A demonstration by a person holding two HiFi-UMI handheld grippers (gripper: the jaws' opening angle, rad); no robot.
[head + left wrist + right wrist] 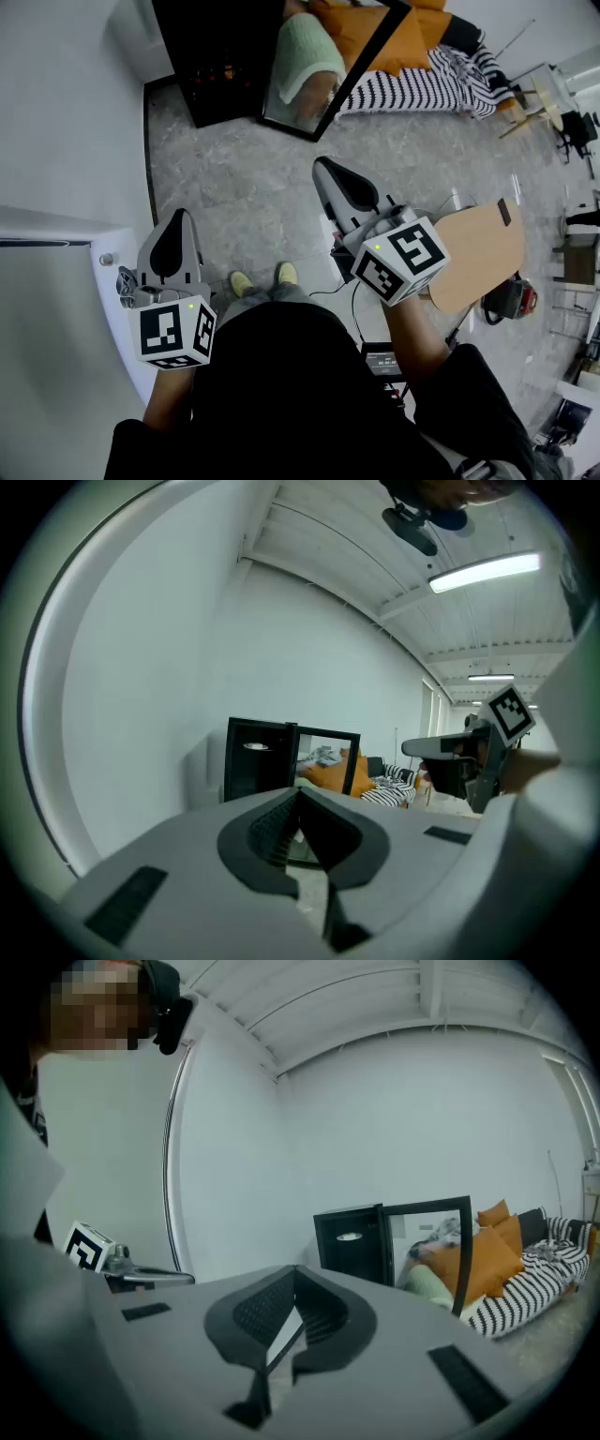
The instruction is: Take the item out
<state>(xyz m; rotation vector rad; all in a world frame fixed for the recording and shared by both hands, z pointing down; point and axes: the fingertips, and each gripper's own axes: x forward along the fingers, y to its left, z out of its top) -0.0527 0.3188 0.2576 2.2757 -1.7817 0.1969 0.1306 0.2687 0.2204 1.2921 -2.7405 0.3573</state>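
The grey stone-patterned floor is carrying a black cabinet by the wall, its glass door hanging open. A striped sofa is sitting near it. Two yellow shoes are standing well apart from both.

A small, pale, flat item lies high up inside the dark interior of the black cabinet, whose glass door stands swung open.
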